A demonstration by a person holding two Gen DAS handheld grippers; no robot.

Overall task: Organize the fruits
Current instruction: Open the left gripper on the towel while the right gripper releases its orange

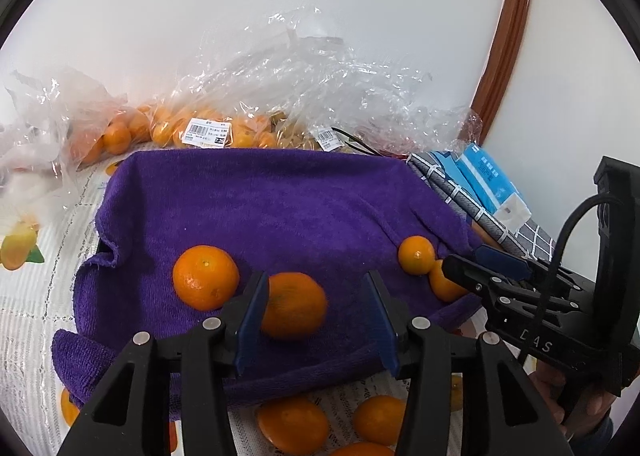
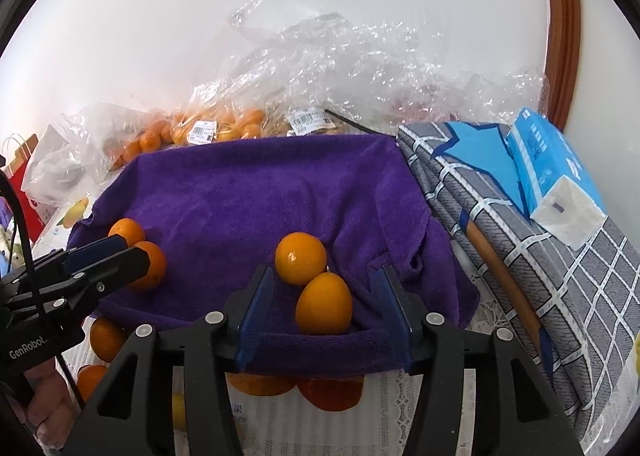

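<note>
A purple towel (image 1: pixel 256 207) lines a basket and holds several oranges. In the left wrist view my left gripper (image 1: pixel 316 312) is open over the towel's near edge, with one orange (image 1: pixel 294 306) between its fingers, slightly blurred, and another orange (image 1: pixel 206 276) to its left. Two oranges (image 1: pixel 417 254) lie at the towel's right side by my right gripper (image 1: pixel 472 268). In the right wrist view my right gripper (image 2: pixel 326 314) is open, with an orange (image 2: pixel 324 304) between its fingers on the towel (image 2: pixel 240 195) and another orange (image 2: pixel 300 258) behind it. My left gripper (image 2: pixel 120 256) shows at the left.
Loose oranges (image 1: pixel 294 426) lie on the table in front of the basket. Clear plastic bags of oranges (image 1: pixel 200 127) stand behind it against the wall. A grey checked cloth (image 2: pixel 520 236) with a blue tissue pack (image 2: pixel 556 171) lies at the right.
</note>
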